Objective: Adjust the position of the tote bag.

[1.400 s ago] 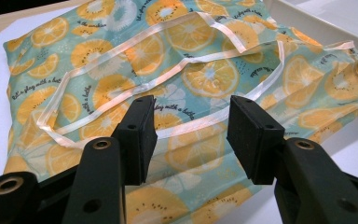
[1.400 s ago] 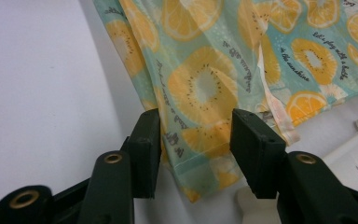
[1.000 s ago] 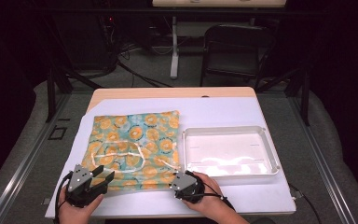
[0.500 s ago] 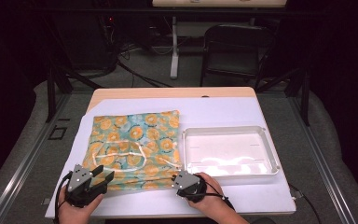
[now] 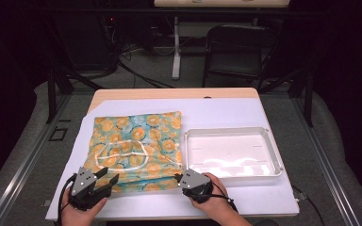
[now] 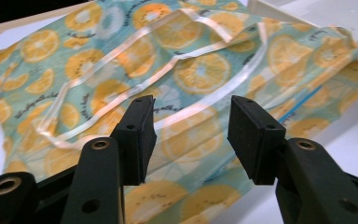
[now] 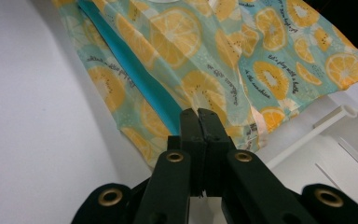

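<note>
At the near edge of the counter (image 5: pixel 273 202), both hands are coming in from six o'clock, each one wrapped around a gripper pointing toward twelve. The left gripper (image 6: pixel 191 135) is resting low at about seven o'clock of the orange-print cloth bag (image 5: pixel 136 146), its fingers (image 6: pixel 137 135) standing wide apart with nothing pinched between them; the bag's near left corner is lying just ahead of and beneath the gap. The right gripper (image 7: pixel 199 123) is sitting at the bag's five o'clock corner, its fingers having just been closing and now pressed fully together; whether they are pinching the bag's hem there cannot be told. The bag is lying flat on the white sheet (image 5: pixel 245 113), its clear handles (image 5: pixel 122 153) curling across its top. At three o'clock of the bag, just beside it, a white plastic tray (image 5: pixel 271 172) is sitting.
</note>
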`<state>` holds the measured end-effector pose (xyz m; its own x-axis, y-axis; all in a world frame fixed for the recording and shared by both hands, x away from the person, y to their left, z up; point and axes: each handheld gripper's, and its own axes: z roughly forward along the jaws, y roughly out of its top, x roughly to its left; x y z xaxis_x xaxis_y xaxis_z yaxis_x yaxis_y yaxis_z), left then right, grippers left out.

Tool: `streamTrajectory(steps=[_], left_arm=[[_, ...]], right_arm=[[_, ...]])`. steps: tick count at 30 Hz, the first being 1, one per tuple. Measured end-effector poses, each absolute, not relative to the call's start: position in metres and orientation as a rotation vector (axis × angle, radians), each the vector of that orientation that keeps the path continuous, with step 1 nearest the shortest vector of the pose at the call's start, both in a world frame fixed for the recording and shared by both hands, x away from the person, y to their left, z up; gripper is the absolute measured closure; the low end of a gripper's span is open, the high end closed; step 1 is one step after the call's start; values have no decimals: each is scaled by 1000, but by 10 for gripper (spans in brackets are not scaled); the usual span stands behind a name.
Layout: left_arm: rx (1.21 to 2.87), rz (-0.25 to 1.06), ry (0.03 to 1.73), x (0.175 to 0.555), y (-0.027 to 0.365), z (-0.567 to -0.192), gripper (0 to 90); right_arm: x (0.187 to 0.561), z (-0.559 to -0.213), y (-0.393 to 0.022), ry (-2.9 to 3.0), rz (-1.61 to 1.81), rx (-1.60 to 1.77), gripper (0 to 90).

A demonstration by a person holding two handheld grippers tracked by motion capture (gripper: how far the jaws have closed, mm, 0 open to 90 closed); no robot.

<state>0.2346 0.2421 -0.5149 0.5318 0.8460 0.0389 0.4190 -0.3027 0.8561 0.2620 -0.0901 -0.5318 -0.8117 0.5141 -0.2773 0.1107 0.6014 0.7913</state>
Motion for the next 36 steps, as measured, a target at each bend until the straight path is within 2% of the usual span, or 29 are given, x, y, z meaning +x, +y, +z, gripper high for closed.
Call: streamTrajectory(steps=[6, 24, 31, 35, 36], left_arm=[[1983, 626, 935, 232, 221, -516, 499], [2100, 613, 818, 240, 183, -525, 488], [2155, 679, 792, 243, 174, -530, 484], [2190, 728, 806, 245, 171, -533, 581], [2196, 728, 804, 246, 170, -534, 581]], right_arm=[[260, -529, -90, 2324, 1135, 494, 900], [259, -527, -90, 2298, 1157, 495, 900], [258, -527, -90, 2289, 1168, 497, 900], [257, -526, -90, 2283, 1171, 496, 900], [257, -526, -90, 2283, 1170, 495, 900]])
